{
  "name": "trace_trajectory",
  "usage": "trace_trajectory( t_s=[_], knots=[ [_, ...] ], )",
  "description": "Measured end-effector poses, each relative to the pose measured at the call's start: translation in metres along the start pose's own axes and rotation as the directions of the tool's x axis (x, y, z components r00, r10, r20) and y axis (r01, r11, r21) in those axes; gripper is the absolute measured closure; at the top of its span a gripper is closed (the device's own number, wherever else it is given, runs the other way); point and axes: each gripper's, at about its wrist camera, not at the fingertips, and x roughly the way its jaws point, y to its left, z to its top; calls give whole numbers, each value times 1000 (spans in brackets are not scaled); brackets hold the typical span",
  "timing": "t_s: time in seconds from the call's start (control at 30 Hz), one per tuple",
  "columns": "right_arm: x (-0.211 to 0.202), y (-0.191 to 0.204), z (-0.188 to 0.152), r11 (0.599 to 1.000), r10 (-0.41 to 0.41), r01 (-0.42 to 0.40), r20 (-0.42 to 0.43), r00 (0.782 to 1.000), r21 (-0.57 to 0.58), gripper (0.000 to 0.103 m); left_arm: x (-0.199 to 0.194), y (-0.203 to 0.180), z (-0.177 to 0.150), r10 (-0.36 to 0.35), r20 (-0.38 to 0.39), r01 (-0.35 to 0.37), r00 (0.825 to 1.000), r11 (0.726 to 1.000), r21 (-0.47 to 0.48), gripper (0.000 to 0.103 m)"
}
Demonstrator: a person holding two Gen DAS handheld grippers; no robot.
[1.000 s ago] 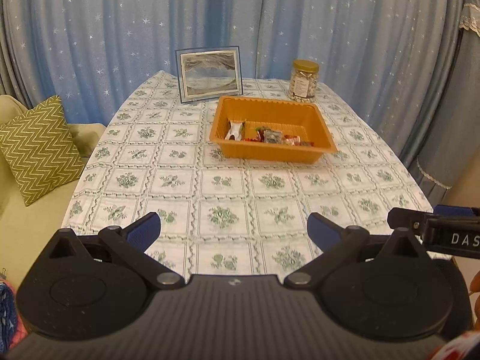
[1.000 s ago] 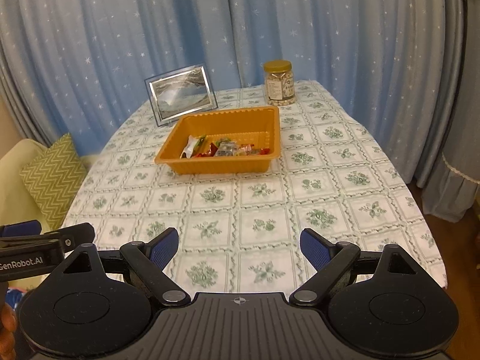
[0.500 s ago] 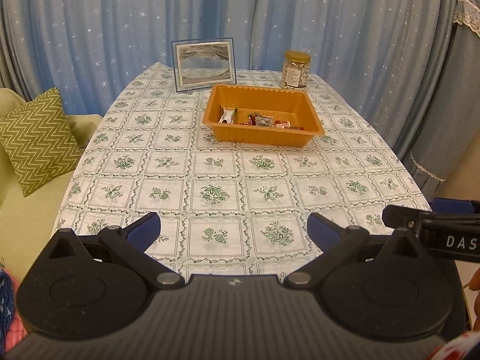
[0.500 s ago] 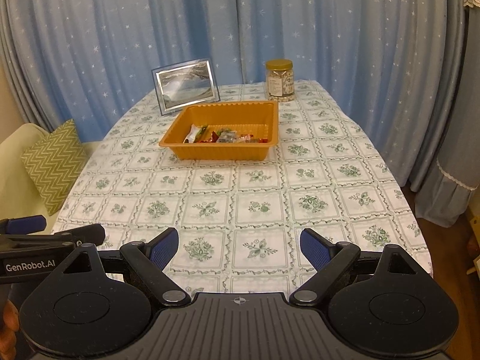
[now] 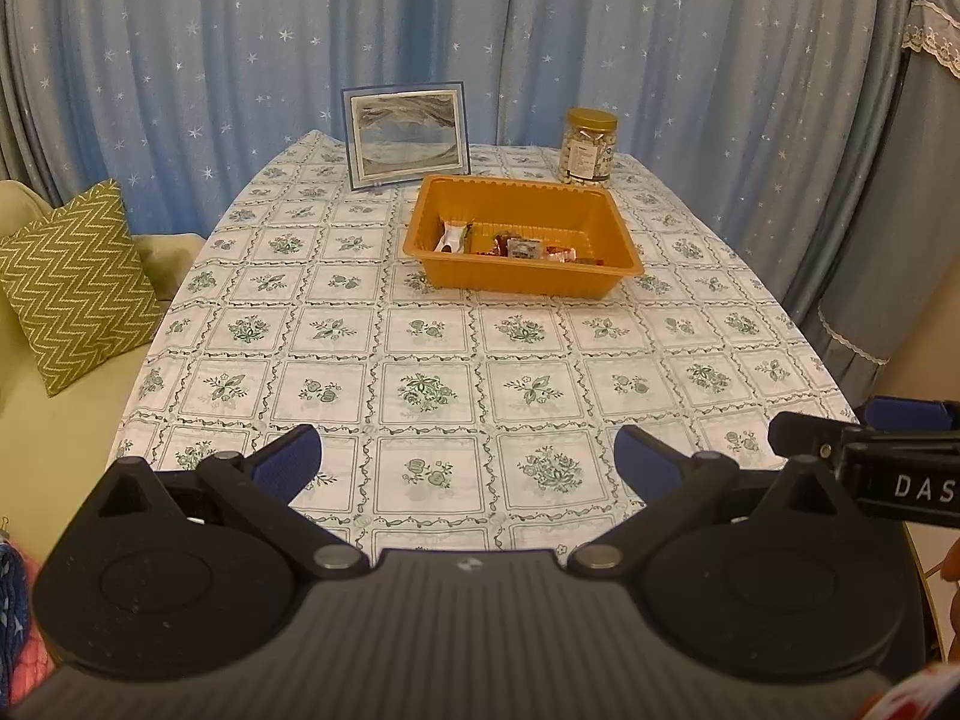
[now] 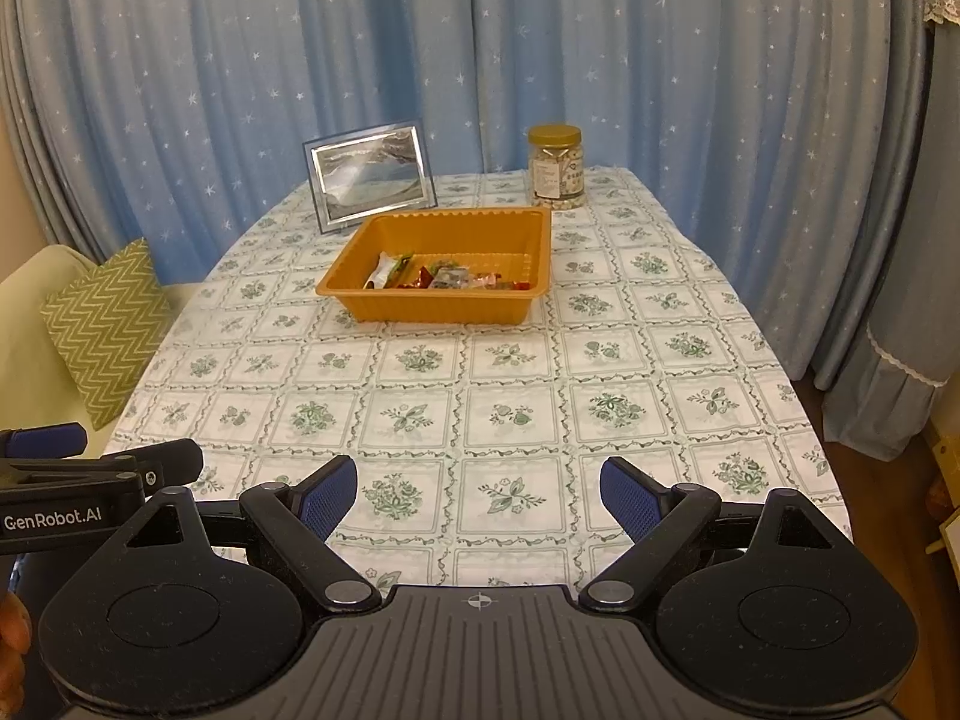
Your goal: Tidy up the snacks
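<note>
Blue starry curtains (image 5: 240, 60) back a table (image 5: 420, 360); near its tray (image 5: 618, 240) of snacks (image 5: 510, 245), left gripper (image 5: 468, 459) and right gripper (image 6: 479, 489) hover spread, empty.

Home, tablecloth (image 5: 432, 360), curtains (image 5: 240, 60), sofa cushion (image 5: 72, 282)

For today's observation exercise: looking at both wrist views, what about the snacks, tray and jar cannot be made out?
- Snack wrappers in the orange tray: too small to read or count, either view; the tray's near wall hides the lowest ones.
- Jar label: too small to read.
- Right gripper: cut off by the left view's edge.
</note>
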Motion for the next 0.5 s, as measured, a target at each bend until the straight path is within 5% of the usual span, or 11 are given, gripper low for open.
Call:
trace_trajectory(
  t_s=[0.5],
  knots=[
    [0, 0, 0, 1000, 4, -4, -4, 1000, 9, 15, 2, -2, -1, 0, -6, 0, 1000, 1000, 4, 0]
  ],
)
